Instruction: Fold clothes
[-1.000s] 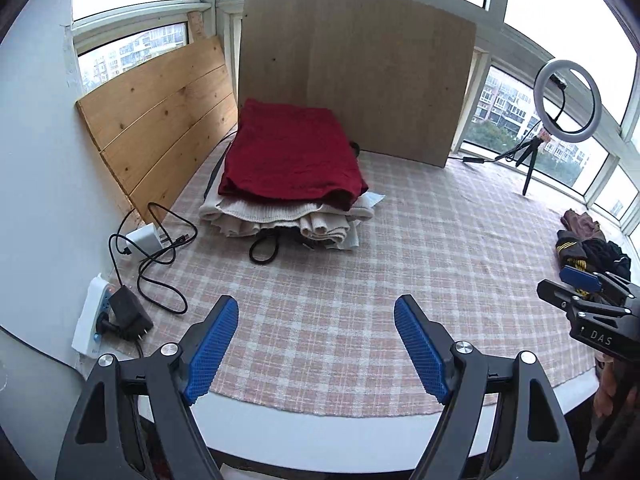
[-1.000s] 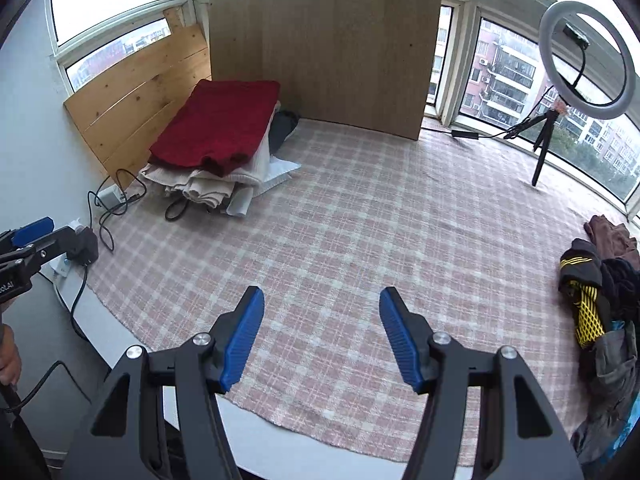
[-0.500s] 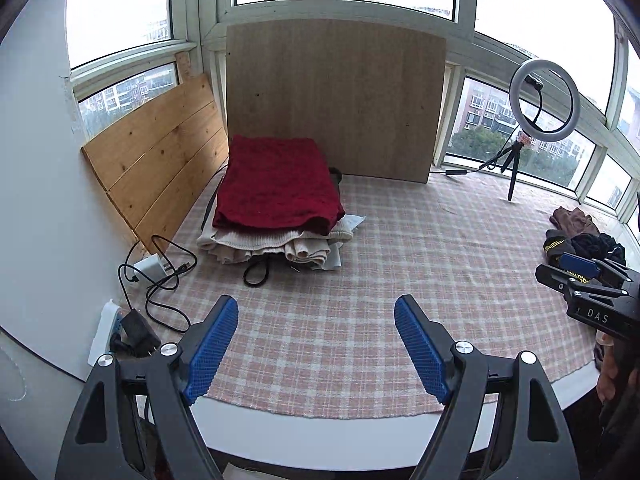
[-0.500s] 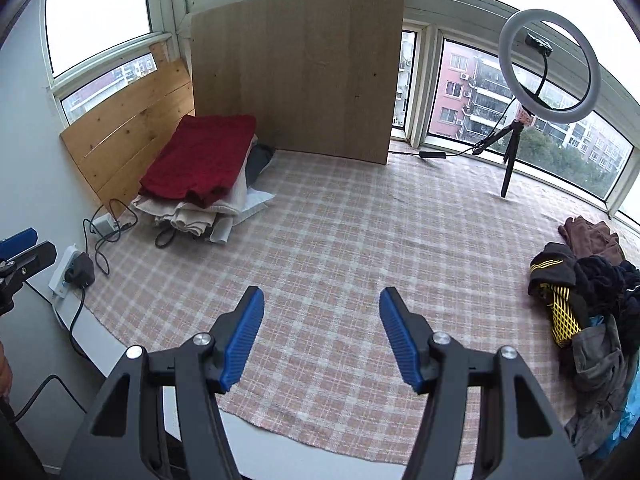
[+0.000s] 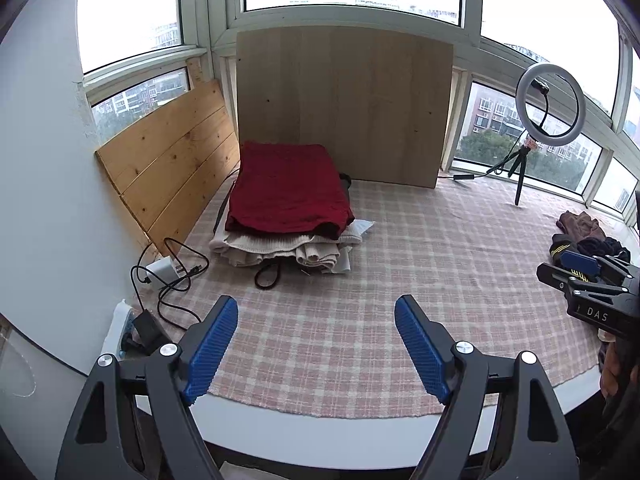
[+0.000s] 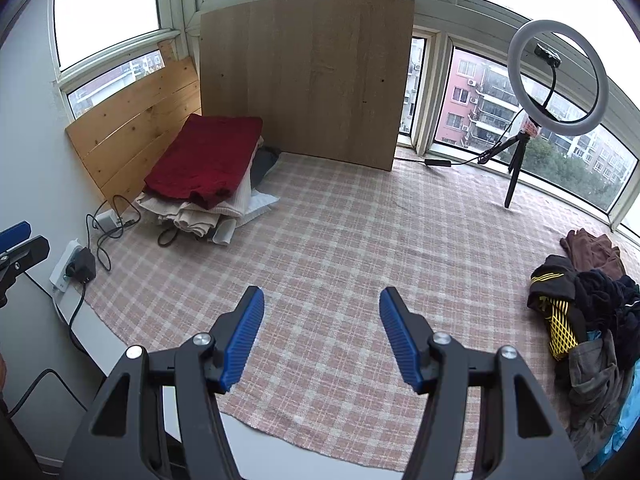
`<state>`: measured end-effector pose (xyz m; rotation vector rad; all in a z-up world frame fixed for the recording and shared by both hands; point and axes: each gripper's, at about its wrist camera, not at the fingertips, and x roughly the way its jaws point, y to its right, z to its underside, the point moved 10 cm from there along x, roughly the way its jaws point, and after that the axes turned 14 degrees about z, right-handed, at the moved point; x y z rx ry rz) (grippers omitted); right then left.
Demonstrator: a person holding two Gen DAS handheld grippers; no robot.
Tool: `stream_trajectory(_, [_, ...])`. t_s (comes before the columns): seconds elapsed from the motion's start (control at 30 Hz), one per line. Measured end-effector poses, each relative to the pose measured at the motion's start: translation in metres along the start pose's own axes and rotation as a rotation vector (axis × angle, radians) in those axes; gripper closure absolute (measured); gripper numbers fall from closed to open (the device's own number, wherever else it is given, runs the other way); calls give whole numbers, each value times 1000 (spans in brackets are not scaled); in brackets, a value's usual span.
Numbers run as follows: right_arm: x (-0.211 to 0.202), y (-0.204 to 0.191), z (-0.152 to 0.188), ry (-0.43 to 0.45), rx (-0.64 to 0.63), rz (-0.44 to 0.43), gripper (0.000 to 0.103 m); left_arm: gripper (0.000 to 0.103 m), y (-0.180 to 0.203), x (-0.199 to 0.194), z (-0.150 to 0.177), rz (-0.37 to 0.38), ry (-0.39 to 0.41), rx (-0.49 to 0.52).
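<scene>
Right wrist view shows your right gripper (image 6: 322,334) and left gripper (image 5: 316,346) gaping, empty, over the tablecloth's (image 6: 360,240) near edge; unfolded clothes (image 6: 588,304) wait at its right edge.

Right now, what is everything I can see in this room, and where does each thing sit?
plaid cloth: one, pink and white, spread over the work surface
folded stack: one pile, red garment on top of cream ones, far left corner
unfolded pile: one heap, black, yellow, brown and grey, right edge
large board: one, pale wood, upright against the windows
plank panel: one, light pine, leaning on the left wall
ring light: one, white ring on a black tripod, far right
power strip: one, white, left edge, black plug in it
charger: one, white, black cables, near the planks
left tool: one, black with blue pads, open, empty
right tool: one, black with blue pads, open, empty
</scene>
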<state>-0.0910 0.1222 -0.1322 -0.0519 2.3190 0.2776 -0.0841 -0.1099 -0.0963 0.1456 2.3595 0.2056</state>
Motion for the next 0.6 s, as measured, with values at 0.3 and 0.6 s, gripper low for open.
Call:
stream_trajectory(0.3, [1, -5, 1, -2, -16, 10, 44, 23, -6, -7, -4, -16, 36, -6])
stream_trajectory(0.6, [10, -11, 6, -29, -30, 6, 44, 23, -7, -1, -2, -26, 18, 17])
